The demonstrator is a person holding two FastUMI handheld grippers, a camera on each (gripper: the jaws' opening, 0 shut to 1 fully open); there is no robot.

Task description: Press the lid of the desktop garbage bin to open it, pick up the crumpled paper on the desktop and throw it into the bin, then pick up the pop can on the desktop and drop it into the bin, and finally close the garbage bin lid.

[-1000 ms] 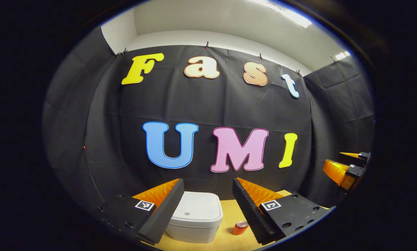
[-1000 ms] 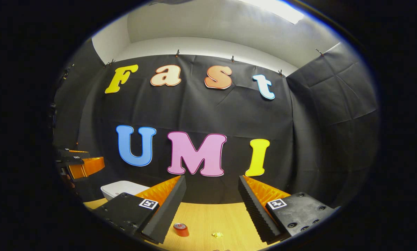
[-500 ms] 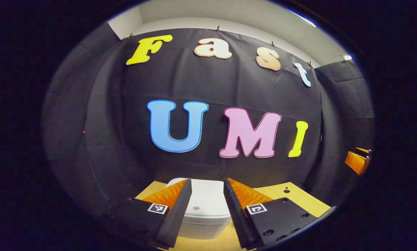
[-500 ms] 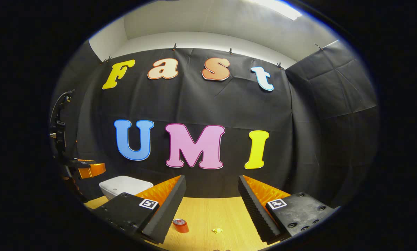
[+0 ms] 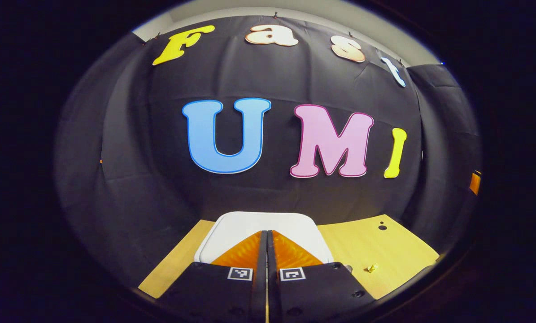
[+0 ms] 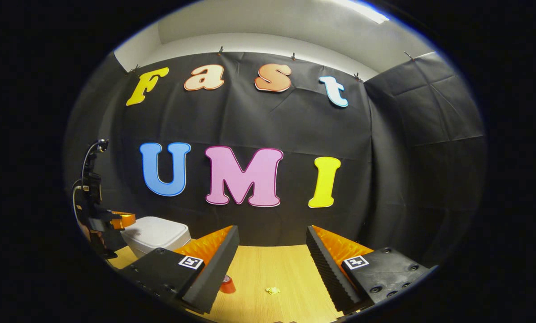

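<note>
The white desktop bin (image 5: pixel 245 224) stands with its lid down, right in front of my left gripper (image 5: pixel 266 232), whose fingers are shut together with nothing between them, their tips over the lid. Whether they touch it I cannot tell. In the right gripper view the same bin (image 6: pixel 158 233) is at the left, with the left gripper (image 6: pixel 128 220) at its near-left edge. My right gripper (image 6: pixel 272 231) hangs open above the table. Below it lie the red pop can (image 6: pixel 227 285), half hidden by one finger, and the small yellow crumpled paper (image 6: pixel 272 290). The paper (image 5: pixel 372 268) lies right of the bin.
The wooden table (image 5: pixel 375 246) runs back to the black cloth wall; two small dark holes (image 5: pixel 381 226) mark its far right. A hand and a cable (image 6: pixel 88 197) show behind the left gripper. Bare wood (image 6: pixel 276 267) lies between my right fingers.
My left gripper has shut and moved in and down over the bin lid. The right gripper has tilted down slightly and stays open; the can has slid partly behind its finger.
</note>
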